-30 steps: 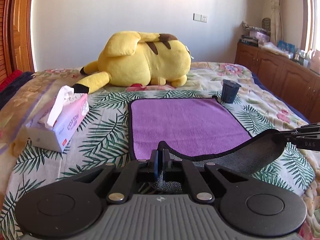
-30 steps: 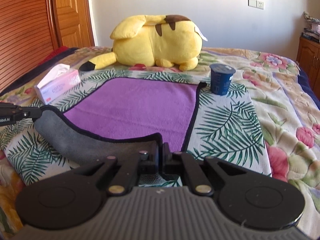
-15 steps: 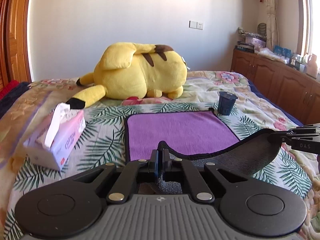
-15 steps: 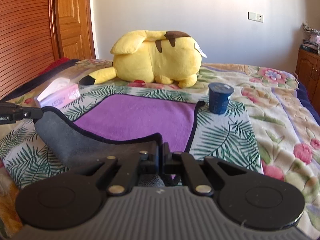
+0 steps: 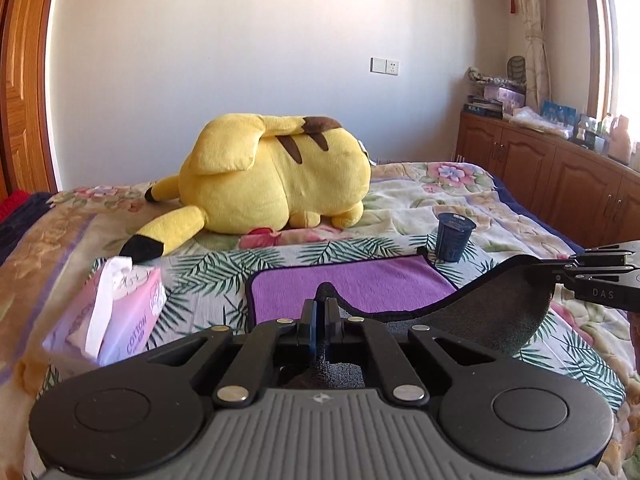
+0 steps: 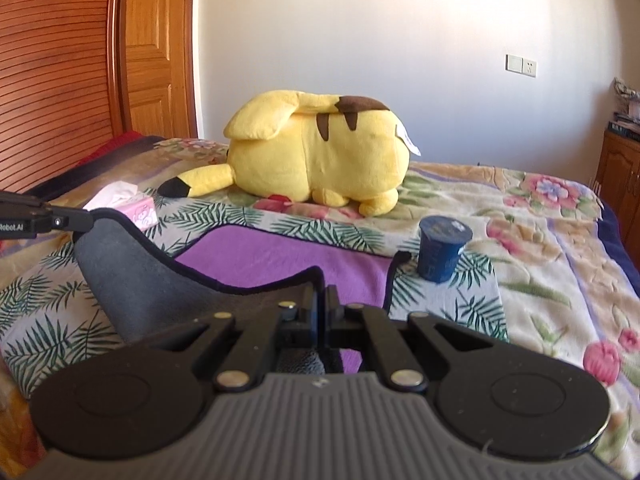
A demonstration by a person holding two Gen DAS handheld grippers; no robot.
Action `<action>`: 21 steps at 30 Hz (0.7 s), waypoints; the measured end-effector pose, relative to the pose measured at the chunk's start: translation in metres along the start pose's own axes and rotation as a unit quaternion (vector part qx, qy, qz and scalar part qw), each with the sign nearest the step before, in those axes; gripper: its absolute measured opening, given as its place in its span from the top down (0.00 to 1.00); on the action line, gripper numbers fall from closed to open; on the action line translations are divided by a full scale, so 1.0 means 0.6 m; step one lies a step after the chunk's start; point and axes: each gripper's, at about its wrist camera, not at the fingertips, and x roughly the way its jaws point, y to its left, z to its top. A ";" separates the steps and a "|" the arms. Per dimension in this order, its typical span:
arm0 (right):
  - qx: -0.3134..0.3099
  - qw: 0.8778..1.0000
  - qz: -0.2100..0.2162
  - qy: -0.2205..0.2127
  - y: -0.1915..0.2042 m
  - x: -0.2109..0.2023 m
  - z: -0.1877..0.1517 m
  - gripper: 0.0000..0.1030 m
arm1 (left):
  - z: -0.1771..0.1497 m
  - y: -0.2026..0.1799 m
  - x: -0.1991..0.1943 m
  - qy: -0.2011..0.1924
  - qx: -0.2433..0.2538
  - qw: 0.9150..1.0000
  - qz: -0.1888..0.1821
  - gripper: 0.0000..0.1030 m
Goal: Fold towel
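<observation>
Left wrist view: both grippers pinching towel's near edge, lifted off bed

From left wrist cam I see my left gripper (image 5: 320, 316) w/ jaws pressed together on one near corner of the towel (image 5: 352, 284). Purple face up, grey underside showing where the near edge is raised. The held edge sags in a curve across to my right gripper (image 5: 560, 270), which comes in from the right side of frame, clamped on the other near corner.

Right wrist cam: right gripper (image 6: 320, 304) jaws squeezed on the black-trimmed hem, grey cloth visible between the fingers. Left gripper (image 6: 76, 220) enters from frame left, nipping its corner; the grey underside (image 6: 136, 280) hangs below it like a hammock. Far half of towel (image 6: 280, 256) lies flat on the bedspread (image 6: 540, 280), palm-leaf print around it.

Other stuff on bed:
- dark blue cup (image 5: 452, 238), upright, just beside towel's far right corner; can't tell if touching
- pink tissue box (image 5: 120, 316) to the left of towel, a tissue sticking out on top, near but apart
- yellow plush toy (image 5: 272, 176) lying beyond towel's far edge, well apart from both grippers

Wood cabinets (image 5: 560, 176) along right wall, wood door (image 6: 156, 48) at left
</observation>
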 end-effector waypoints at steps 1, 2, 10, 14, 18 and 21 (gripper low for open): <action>-0.001 1.000 -0.001 -0.001 -0.002 0.003 0.003 0.97 | 0.004 0.001 0.004 0.003 -0.001 1.000 -0.001 1.00; -0.002 1.000 -0.004 -0.003 -0.004 0.005 0.007 0.97 | 0.009 0.003 0.008 0.005 -0.001 1.000 -0.001 1.00; -0.015 1.000 -0.016 -0.019 -0.014 0.023 0.035 0.97 | 0.053 0.014 0.013 -0.004 0.000 1.000 0.000 1.00; -0.030 0.999 -0.015 -0.028 -0.016 0.026 0.052 0.97 | 0.067 0.023 0.020 -0.009 -0.012 1.000 0.005 1.00; -0.037 0.999 -0.019 -0.030 -0.020 0.033 0.069 0.97 | 0.077 0.023 0.026 -0.014 -0.005 1.000 0.014 1.00; -0.045 0.998 -0.020 -0.031 -0.020 0.041 0.081 0.97 | 0.085 0.024 0.033 -0.014 0.004 1.000 0.015 1.00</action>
